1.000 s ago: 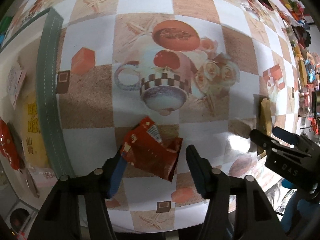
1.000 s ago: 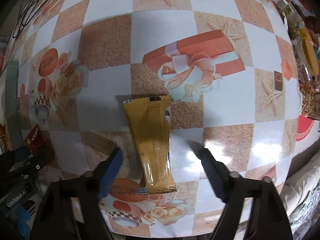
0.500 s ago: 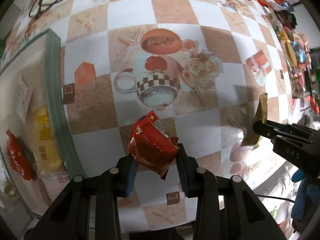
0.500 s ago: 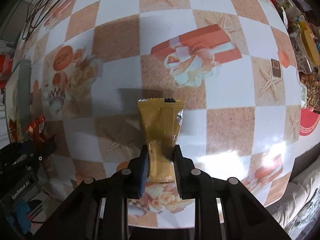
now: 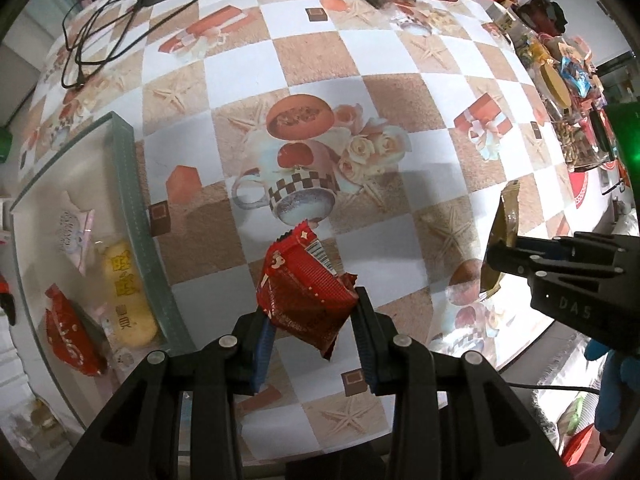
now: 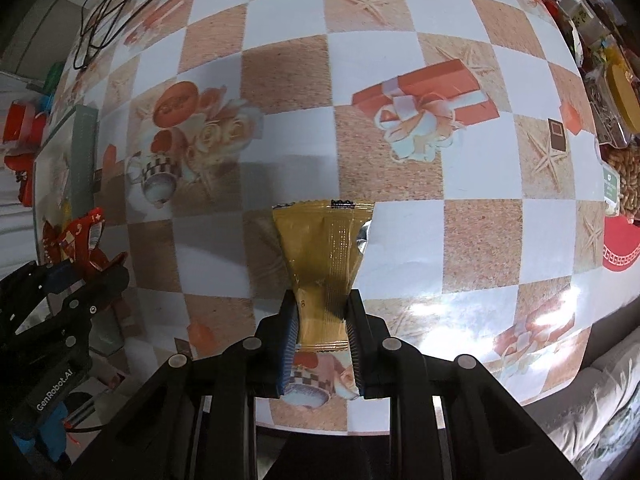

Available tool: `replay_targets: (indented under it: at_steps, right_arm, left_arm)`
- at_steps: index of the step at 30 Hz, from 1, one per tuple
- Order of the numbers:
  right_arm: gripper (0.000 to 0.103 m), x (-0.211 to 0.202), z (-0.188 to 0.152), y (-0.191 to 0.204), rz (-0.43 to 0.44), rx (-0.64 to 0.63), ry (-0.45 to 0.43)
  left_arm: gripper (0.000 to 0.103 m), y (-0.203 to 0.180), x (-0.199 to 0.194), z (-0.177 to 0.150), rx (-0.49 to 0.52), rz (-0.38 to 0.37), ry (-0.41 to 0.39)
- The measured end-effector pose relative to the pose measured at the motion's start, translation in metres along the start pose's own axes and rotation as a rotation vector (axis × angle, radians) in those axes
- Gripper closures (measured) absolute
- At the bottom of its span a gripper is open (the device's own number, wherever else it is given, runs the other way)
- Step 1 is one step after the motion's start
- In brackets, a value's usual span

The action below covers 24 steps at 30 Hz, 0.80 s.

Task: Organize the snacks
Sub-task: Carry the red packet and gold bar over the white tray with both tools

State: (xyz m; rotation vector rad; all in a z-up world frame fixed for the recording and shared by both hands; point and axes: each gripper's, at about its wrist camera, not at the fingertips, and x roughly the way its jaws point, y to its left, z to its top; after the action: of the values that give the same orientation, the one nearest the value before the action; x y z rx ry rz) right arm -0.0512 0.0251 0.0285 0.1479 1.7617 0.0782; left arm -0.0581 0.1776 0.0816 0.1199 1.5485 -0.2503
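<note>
Tray [image 5: 132,216] holding wrapped snacks [image 5: 124,292], red packet [image 5: 70,336]

Left hand-held gripper [image 5: 314,328] clamps a crumpled red snack packet [image 5: 304,288] between both pads, packet clear of the checked worktop [image 5: 248,80]. At right, the right hand-held gripper [image 5: 494,258] pinches a gold snack packet [image 5: 505,224], seen edge-on and upright. At left, a grey-rimmed tray [image 5: 132,200] holds a yellow packet [image 5: 126,296], a red packet [image 5: 70,334] and a pale pink one [image 5: 74,236]; black cables [image 5: 104,28] lie at the far left corner, more snacks along the far right edge.
</note>
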Motion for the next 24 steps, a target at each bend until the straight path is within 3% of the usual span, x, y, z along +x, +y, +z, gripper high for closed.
replay_targets:
  at_steps: [11,24]
  right_arm:
    - [0.078,-0.019,-0.002,0.013,-0.007,-0.048,-0.008]
    - [0.078,-0.037,0.007,0.078,-0.008,-0.175,-0.05]
  left_arm:
    - [0.063,0.015,-0.011,-0.01,-0.021,0.004,-0.047]
    - [0.063,0.062,-0.033,-0.026,-0.116,0.008,-0.118]
